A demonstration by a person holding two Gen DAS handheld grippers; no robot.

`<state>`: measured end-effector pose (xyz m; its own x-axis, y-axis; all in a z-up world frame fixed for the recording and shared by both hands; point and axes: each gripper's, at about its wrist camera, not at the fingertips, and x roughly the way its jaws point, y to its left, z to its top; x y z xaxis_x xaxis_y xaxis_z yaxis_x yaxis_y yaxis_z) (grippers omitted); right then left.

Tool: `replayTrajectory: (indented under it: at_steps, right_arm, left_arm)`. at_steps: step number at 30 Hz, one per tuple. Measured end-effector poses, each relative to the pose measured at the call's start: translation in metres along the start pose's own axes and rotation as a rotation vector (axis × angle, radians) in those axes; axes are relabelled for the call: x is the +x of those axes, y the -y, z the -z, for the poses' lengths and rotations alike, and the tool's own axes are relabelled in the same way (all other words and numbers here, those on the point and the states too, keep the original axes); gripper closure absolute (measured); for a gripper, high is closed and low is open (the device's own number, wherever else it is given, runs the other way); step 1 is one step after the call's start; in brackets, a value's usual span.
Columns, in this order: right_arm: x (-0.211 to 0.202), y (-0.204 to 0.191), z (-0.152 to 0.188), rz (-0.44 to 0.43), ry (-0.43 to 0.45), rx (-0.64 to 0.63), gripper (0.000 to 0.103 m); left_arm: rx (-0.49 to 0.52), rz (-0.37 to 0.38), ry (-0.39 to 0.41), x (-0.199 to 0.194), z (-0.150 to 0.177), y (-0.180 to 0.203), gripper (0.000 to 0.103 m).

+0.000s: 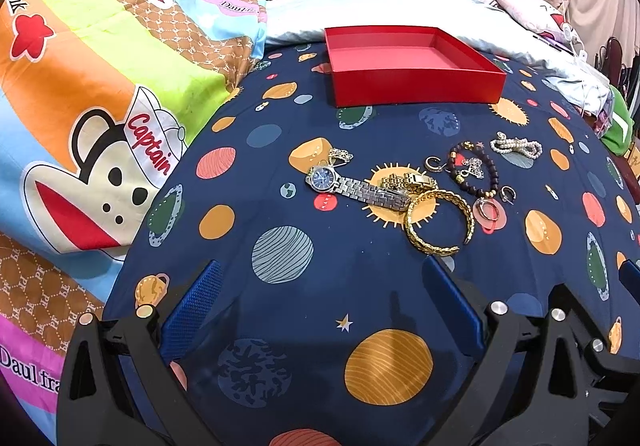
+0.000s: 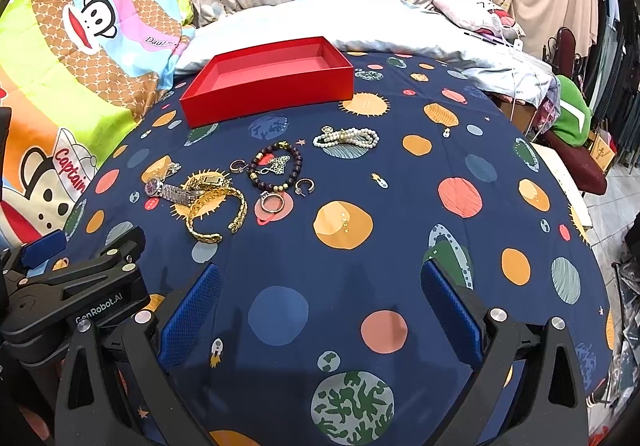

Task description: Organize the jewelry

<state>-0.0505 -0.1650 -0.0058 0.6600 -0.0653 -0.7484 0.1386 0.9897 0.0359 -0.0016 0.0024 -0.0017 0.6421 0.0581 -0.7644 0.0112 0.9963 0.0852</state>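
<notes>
Looks like the very start: red box [image 1: 412, 62] empty at the far side of the bed [image 1: 360, 286], all jewelry loose on the planet-print cover on the near side of the box. Silver watch [image 1: 352, 188], gold watch [image 1: 410, 180] and gold bangle [image 1: 440, 222] touching in a heap; beaded bracelet [image 1: 474, 166] just right of the heap, pearl strand [image 1: 516, 146] further right, nearer the box's right corner. Small rings and earrings scattered around the bracelet.

Probably calls next for one piece to be chosen, likely the bangle, nearest on the box's near side, then lowering over it, closing, and carrying to the box.

Left claw [image 1: 320, 310] hovering low, fingers wide apart, holding nothing, aimed toward the box. Right claw [image 2: 320, 310] alongside, likewise spread wide and empty.
</notes>
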Motion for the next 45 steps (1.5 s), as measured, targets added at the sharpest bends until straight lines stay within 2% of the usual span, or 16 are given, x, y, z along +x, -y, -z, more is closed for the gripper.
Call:
replayTrajectory:
  at_steps: [9,14,24,32,38,40,42,45]
  right_arm:
    - [0.011,0.003,-0.004,-0.006,-0.009,-0.015,0.005]
    - [0.025,0.011,-0.016,-0.031,-0.016,-0.018,0.005]
    - [0.068,0.032,-0.077,-0.085,0.011,-0.047,0.005]
    - [0.117,0.037,-0.123,-0.150,0.003,-0.073,0.007]
    - [0.145,0.033,-0.127,-0.193,-0.055,-0.121,0.020]
    - [0.151,0.032,-0.125,-0.204,-0.080,-0.126,0.032]
    - [0.155,0.033,-0.119,-0.229,-0.116,-0.111,0.040]
    - [0.149,0.032,-0.110,-0.235,-0.116,-0.104,0.050]
  left_arm:
    - [-0.019,0.023,-0.021,0.011,-0.001,-0.003,0.005]
    - [-0.047,0.032,-0.033,0.021,-0.008,-0.014,0.005]
    - [-0.133,0.031,-0.080,0.054,-0.033,-0.035,0.005]
    - [-0.222,0.068,-0.133,0.083,-0.058,-0.027,0.005]
    - [-0.281,0.077,-0.181,0.105,-0.066,-0.022,0.005]
    - [-0.288,0.075,-0.190,0.109,-0.066,-0.022,0.005]
    - [-0.277,0.062,-0.187,0.110,-0.065,-0.022,0.005]
    - [-0.259,0.048,-0.184,0.110,-0.063,-0.022,0.006]
